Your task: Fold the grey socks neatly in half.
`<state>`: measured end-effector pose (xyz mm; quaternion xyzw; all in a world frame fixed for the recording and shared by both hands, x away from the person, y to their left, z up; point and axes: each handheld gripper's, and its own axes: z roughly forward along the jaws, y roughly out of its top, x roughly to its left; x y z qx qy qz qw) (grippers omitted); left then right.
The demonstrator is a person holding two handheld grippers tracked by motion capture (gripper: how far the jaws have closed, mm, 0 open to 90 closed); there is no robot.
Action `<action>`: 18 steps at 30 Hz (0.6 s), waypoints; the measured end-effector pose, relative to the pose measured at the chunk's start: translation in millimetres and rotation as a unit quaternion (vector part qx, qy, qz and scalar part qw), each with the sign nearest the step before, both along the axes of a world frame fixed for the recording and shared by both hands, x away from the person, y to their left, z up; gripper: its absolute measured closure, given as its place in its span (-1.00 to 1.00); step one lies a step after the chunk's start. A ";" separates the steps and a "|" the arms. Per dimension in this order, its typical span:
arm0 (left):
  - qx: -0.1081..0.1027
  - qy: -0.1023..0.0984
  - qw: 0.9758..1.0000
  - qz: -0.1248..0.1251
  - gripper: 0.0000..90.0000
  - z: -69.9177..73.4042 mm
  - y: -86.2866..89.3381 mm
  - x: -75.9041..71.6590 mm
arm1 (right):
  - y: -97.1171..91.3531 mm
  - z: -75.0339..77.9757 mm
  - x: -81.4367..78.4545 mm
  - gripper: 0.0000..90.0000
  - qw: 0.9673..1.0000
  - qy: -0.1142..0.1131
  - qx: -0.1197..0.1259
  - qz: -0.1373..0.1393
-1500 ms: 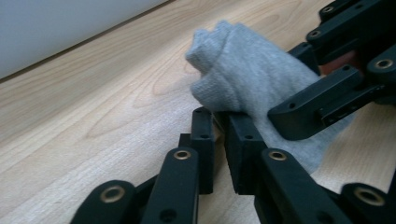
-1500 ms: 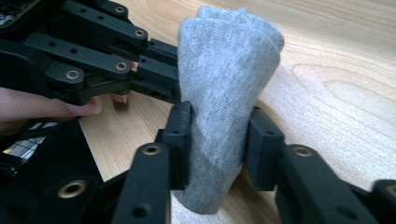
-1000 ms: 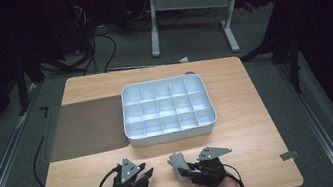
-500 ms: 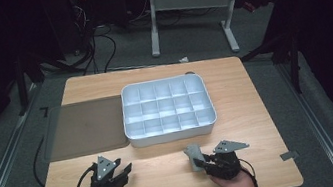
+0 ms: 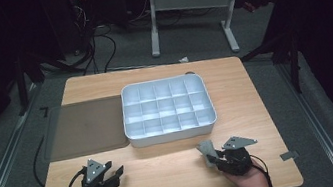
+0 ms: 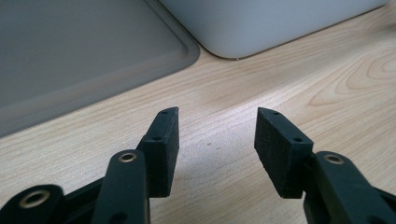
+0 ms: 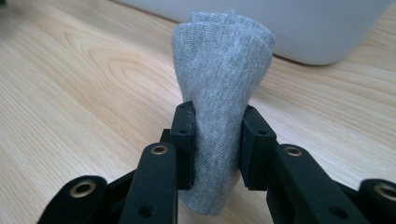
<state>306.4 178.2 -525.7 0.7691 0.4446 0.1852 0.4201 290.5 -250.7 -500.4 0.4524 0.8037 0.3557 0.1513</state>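
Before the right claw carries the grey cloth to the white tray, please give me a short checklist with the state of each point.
1. Right claw shut on the rolled grey cloth: ok.
2. Left claw open, nothing between its jaws, which have just been opening: ok.
3. Compartments of the white divided tray look empty: ok.
4. Tabletop between cloth and tray is bare: ok.
5. Cloth firm enough not to slip: cannot tell.
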 end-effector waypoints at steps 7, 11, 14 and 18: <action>0.010 -0.010 1.000 -0.007 0.09 -1.2 -3.7 -1.5 | 0.9 6.3 4.7 0.60 0.998 0.027 -0.057 0.007; 0.006 -0.013 1.000 -0.007 0.07 -1.1 -3.2 -2.8 | 4.2 9.4 7.5 0.60 0.996 0.038 -0.073 0.013; 0.005 -0.014 1.000 -0.008 0.06 -1.0 -3.0 -3.2 | 6.1 12.7 10.0 0.60 0.994 0.053 -0.093 0.018; 0.003 -0.015 1.000 -0.007 0.06 -1.0 -2.8 -3.3 | 6.2 16.4 12.4 0.60 0.992 0.063 -0.105 0.020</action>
